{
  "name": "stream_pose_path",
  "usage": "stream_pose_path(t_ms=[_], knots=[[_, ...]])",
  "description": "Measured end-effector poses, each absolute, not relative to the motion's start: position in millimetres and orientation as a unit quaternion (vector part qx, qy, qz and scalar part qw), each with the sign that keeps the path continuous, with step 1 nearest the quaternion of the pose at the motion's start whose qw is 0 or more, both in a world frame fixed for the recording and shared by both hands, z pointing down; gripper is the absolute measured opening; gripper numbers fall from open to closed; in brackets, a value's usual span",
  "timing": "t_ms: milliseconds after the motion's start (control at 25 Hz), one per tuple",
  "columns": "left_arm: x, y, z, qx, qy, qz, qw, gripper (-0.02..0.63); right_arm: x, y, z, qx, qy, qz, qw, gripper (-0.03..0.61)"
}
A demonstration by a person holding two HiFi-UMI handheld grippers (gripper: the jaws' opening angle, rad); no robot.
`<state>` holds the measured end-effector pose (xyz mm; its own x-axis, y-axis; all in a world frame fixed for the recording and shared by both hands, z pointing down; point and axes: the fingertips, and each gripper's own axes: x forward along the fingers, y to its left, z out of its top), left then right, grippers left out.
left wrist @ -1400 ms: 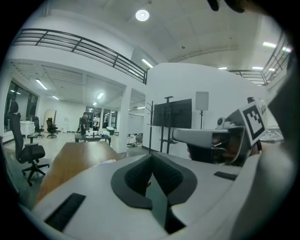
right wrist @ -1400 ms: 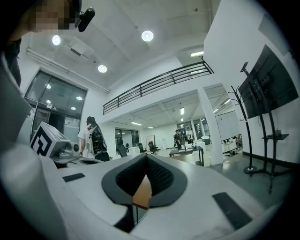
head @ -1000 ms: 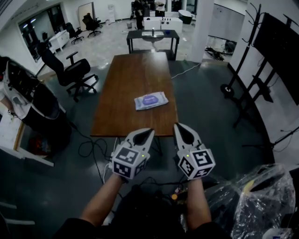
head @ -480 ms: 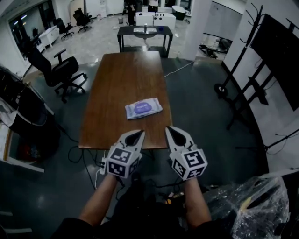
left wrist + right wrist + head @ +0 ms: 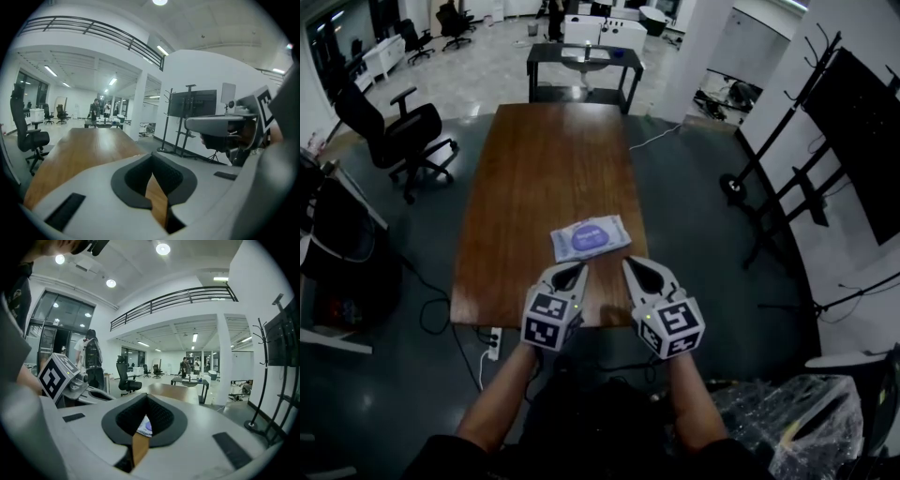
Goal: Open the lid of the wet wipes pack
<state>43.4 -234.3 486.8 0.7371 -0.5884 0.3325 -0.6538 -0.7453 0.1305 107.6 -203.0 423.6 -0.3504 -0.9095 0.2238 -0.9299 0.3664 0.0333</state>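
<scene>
The wet wipes pack point(image 5: 591, 237), white with a purple lid, lies flat near the front end of the long wooden table point(image 5: 534, 169). My left gripper point(image 5: 578, 268) is shut and empty, its tip over the table's front edge just short of the pack's near left side. My right gripper point(image 5: 629, 263) is shut too, beside it, just short of the pack's near right corner. In the right gripper view a bit of the pack point(image 5: 145, 426) shows through the slit of the right gripper point(image 5: 146, 396). Through the left gripper point(image 5: 152, 157) in its own view only the wood shows.
An office chair point(image 5: 389, 131) stands left of the table and a black table point(image 5: 581, 58) beyond its far end. Black stands point(image 5: 769, 178) rise at the right. A power strip point(image 5: 492, 343) lies on the floor at the near left, a plastic bag point(image 5: 811, 436) at the near right.
Both grippers have moved forward and down to the table's front edge, close to the wipes pack. Both stayed shut.
</scene>
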Motion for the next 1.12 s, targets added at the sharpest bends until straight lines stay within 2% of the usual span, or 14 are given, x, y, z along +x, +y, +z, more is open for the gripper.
stream_pose_path(t_ms=[400, 720, 880, 1120], knots=[[64.7, -300.2, 520.5, 0.922, -0.332, 0.172, 0.101, 0.003, 134.5, -283.7, 491.6, 0.55, -0.813, 0.091, 0.17, 0.011], [91.5, -343.3, 572.8, 0.909, -0.322, 0.248, 0.096, 0.005, 161.7, -337.5, 555.3, 0.52, -0.816, 0.136, 0.213, 0.011], [101.5, -359.1, 600.5, 0.904, -0.299, 0.294, 0.084, 0.1, 168.2, -359.0, 584.4, 0.503, -0.817, 0.149, 0.238, 0.011], [107.4, -369.5, 625.4, 0.899, -0.256, 0.353, 0.035, 0.207, 172.0, -371.1, 616.4, 0.485, -0.813, 0.18, 0.267, 0.011]])
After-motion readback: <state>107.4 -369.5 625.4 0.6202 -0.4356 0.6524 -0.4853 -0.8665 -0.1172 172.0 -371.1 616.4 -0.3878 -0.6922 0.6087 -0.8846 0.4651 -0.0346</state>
